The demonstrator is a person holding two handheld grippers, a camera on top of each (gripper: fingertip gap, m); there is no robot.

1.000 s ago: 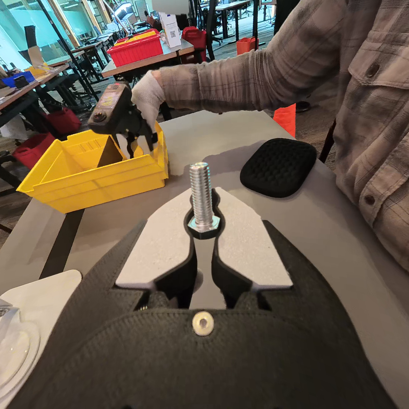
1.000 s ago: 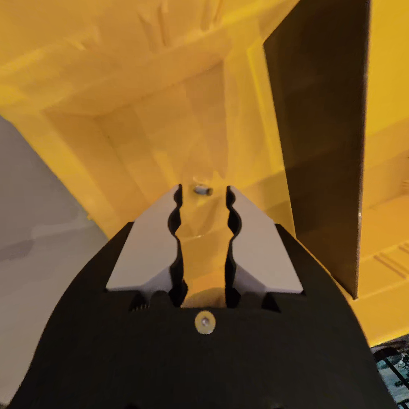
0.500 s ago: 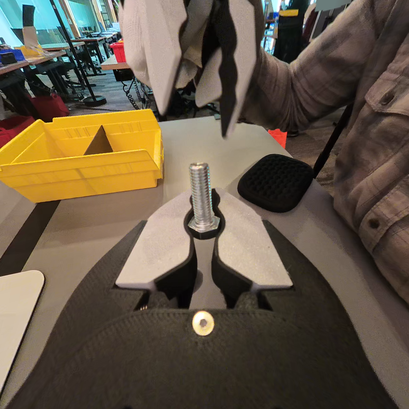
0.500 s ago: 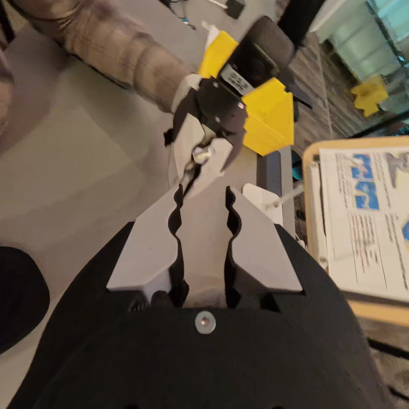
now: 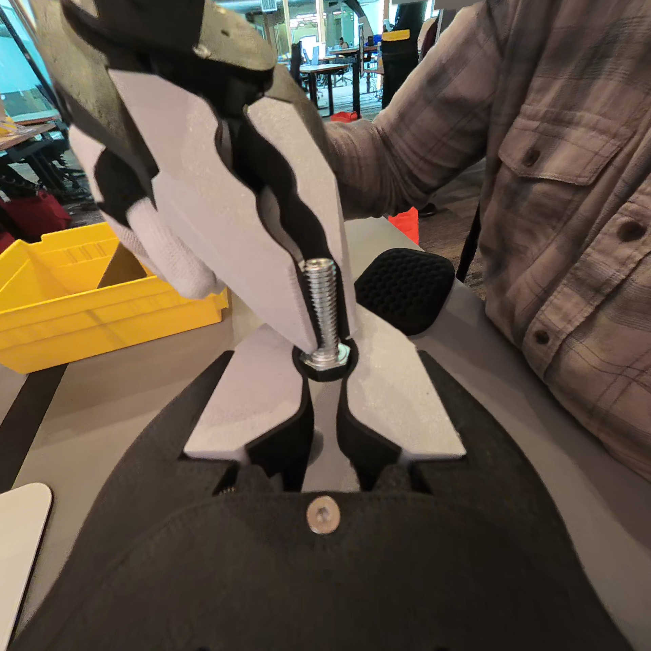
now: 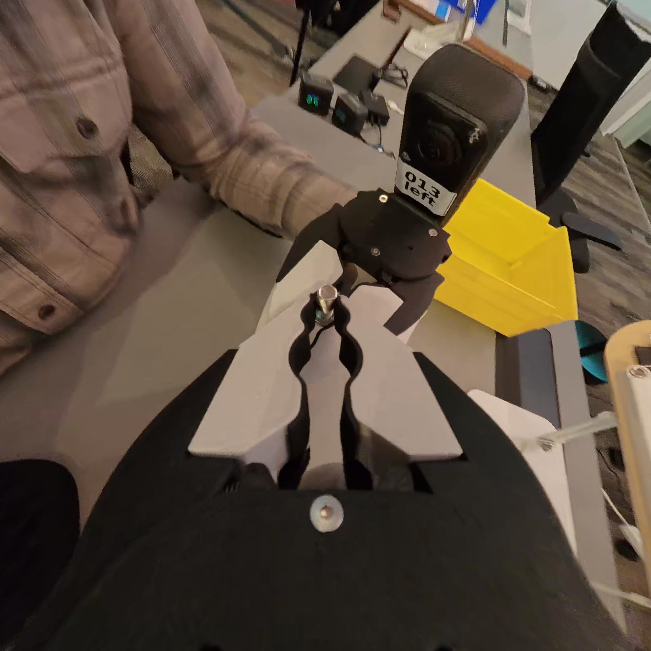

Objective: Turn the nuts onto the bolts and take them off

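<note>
A: Where's the bolt (image 5: 322, 310)?

B: Centre of the left wrist view, upright, its head clamped in the left gripper (image 5: 326, 359).

A: And the right gripper (image 5: 326, 317)?

B: It reaches down from the upper left, fingers either side of the thread; I cannot tell whether they grip it.

A: Anything else?

B: A yellow bin (image 5: 88, 310) at left and a black pad (image 5: 405, 289) right of centre, both on the grey table (image 5: 493, 405).

Even indoor light, soft shadows, wide-angle edge distortion, slight motion blur at edges.
</note>
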